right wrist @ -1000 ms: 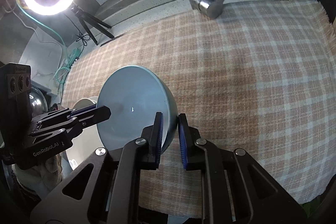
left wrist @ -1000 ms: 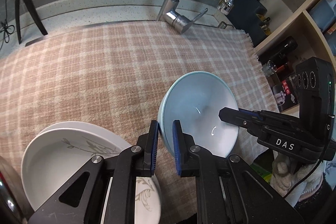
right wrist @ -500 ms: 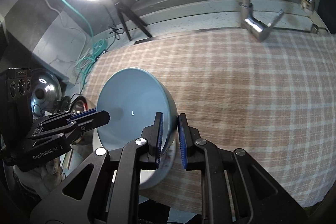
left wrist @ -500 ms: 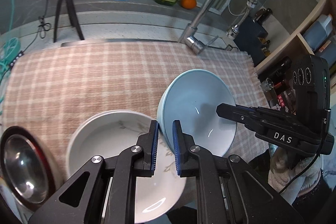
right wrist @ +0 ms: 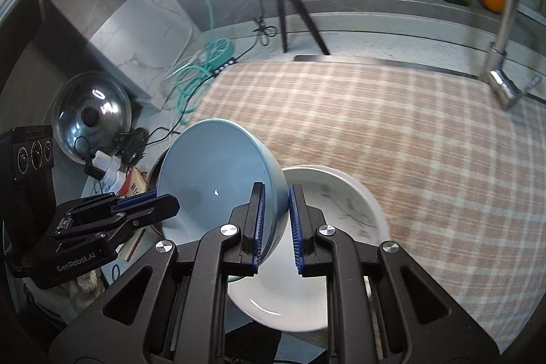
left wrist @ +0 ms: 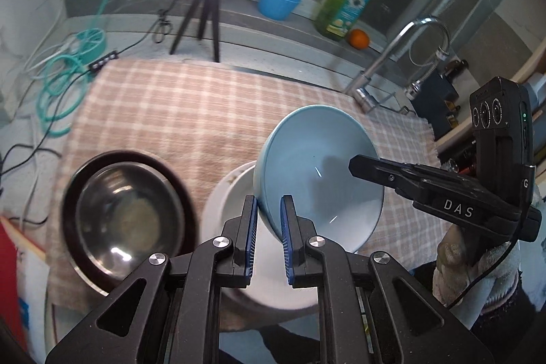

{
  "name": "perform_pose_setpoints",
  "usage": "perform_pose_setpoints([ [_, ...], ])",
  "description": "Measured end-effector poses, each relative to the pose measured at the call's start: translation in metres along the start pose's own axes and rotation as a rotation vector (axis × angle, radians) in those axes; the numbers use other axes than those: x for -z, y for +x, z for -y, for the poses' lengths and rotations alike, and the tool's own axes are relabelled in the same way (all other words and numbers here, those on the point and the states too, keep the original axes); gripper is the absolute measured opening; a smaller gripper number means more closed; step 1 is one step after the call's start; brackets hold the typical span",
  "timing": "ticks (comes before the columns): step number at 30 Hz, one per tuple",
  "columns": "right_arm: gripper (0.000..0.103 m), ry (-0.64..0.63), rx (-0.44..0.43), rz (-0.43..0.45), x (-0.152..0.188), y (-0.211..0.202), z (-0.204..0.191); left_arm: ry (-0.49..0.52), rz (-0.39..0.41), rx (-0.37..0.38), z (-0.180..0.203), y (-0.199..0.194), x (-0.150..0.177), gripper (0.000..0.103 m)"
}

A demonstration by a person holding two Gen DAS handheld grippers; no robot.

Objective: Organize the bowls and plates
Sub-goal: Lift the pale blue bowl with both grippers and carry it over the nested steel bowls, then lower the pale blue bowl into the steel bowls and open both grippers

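Observation:
A light blue bowl hangs tilted above the plaid cloth, held by both grippers on opposite sides of its rim. My left gripper is shut on the bowl's left rim. The right gripper reaches in from the right and pinches the far rim. In the right wrist view the right gripper is shut on the blue bowl, with the left gripper clamped on the opposite edge. A white plate lies just under the bowl. A steel bowl sits inside a dark bowl to the left.
The plaid cloth covers the counter. A ring light on a tripod, a blue cup, a green soap bottle and an orange stand behind; a faucet rises at right. Teal cable and a steel lid lie left.
Both grippers have carried the blue bowl leftward and slightly up. It now hangs over the white plate, and the steel bowl has come into view on the left.

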State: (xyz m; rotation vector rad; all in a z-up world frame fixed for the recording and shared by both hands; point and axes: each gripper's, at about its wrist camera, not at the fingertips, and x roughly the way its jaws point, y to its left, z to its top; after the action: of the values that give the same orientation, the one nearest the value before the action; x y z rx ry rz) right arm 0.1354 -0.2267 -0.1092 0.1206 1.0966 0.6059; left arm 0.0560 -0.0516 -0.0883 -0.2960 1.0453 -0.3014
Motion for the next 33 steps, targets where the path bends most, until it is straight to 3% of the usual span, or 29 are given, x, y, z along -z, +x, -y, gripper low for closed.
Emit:
perform_pose_setpoints([
  [16, 0.015, -0.158, -0.061, -0.105, -0.016, 0.074, -0.089, -0.170, 0.041, -0.092, -0.085, -0.043, 0.023, 0.012],
  [33, 0.015, -0.195, -0.021, -0.198, -0.013, 0.118, -0.106, -0.253, -0.020, -0.087, -0.126, -0.033, 0.033, 0.012],
])
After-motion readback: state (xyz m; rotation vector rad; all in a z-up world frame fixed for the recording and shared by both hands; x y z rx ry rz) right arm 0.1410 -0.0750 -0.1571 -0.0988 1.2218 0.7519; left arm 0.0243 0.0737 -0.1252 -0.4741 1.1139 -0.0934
